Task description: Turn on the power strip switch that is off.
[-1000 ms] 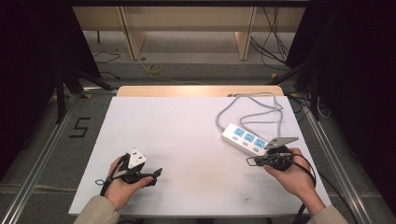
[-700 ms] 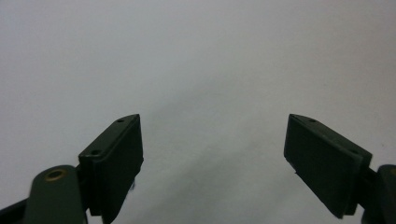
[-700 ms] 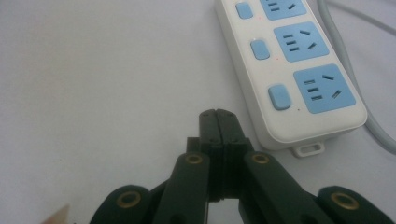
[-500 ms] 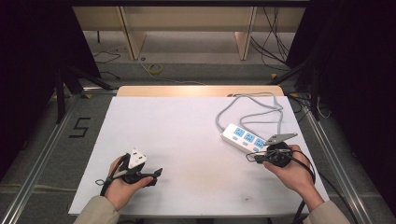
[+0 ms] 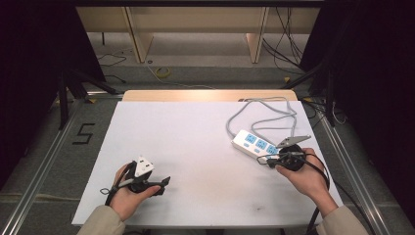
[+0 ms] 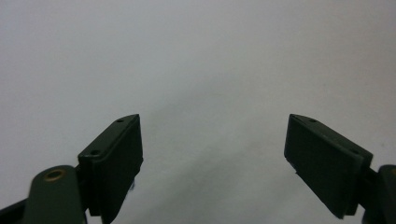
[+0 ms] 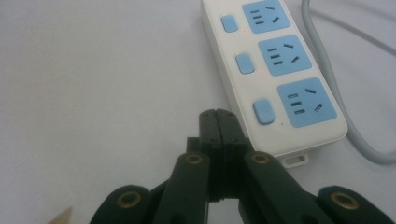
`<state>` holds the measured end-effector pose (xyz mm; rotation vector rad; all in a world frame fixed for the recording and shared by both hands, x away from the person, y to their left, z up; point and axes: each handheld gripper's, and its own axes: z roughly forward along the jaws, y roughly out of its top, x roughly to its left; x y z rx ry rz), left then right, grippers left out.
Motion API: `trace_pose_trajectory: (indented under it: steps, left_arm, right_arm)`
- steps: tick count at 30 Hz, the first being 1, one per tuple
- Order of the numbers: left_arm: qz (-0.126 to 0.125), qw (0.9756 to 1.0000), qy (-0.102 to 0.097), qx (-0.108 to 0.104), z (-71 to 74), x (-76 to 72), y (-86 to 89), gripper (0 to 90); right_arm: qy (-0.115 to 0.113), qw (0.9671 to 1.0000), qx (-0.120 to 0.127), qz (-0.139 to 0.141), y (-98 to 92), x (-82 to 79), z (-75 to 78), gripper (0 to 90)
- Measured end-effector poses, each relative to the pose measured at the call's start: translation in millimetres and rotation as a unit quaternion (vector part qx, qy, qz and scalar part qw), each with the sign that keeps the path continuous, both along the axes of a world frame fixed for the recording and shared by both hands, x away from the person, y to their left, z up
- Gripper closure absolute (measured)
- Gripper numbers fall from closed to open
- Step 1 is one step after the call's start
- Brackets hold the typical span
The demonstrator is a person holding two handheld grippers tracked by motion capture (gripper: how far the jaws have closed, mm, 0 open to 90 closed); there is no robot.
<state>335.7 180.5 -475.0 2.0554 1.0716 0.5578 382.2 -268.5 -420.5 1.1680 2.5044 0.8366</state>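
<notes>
Now two grippers rest low on a white table [image 5: 195, 137], one at each near corner.

Left gripper [image 6: 212, 154] has its jaws spread wide over bare table, holding nothing. Right gripper [image 7: 218, 122] has its jaws pressed together, tips just beside the near end of a white power strip [image 7: 261, 70] with three blue sockets; its grey cable [image 5: 259, 110] curls toward the far edge.

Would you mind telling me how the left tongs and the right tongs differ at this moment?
The left tongs stand wide open with bare white table between their jaws; the right tongs are shut, jaws pressed together on nothing. The left tongs sit near the table's front-left, far from the power strip; the right tongs point beside the strip's near end. Both are black and hand-held.
</notes>
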Motion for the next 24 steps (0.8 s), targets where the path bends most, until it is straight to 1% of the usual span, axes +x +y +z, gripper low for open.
trace_pose_trajectory:
  steps: [9, 15, 19, 21, 24]
  left_arm:
    - [0.0, 1.0, 0.0, 0.001, 0.1, -0.1, -0.1, 19.2]
    - [0.001, 1.0, -0.001, 0.001, 0.1, -0.1, 0.1, 19.2]
    - [0.001, 1.0, -0.002, 0.002, 0.1, 0.0, 0.2, 19.2]
    - [0.001, 1.0, -0.002, 0.002, 0.1, 0.1, 0.3, 19.2]
    - [0.001, 1.0, -0.001, 0.003, 0.0, 0.0, 0.2, 19.2]
  right_arm:
    - [0.004, 1.0, -0.002, -0.006, -1.1, 5.6, 5.2, 90.0]
    - [0.007, 0.9999, -0.009, -0.009, -0.4, 12.1, 8.9, 90.0]
    - [0.011, 0.9998, -0.011, -0.01, -0.5, 14.7, 9.2, 90.0]
    - [0.02, 0.9996, -0.014, -0.011, -0.8, 17.1, 9.1, 90.0]
    - [0.023, 0.9995, -0.017, -0.012, -1.0, 19.5, 8.8, 90.0]
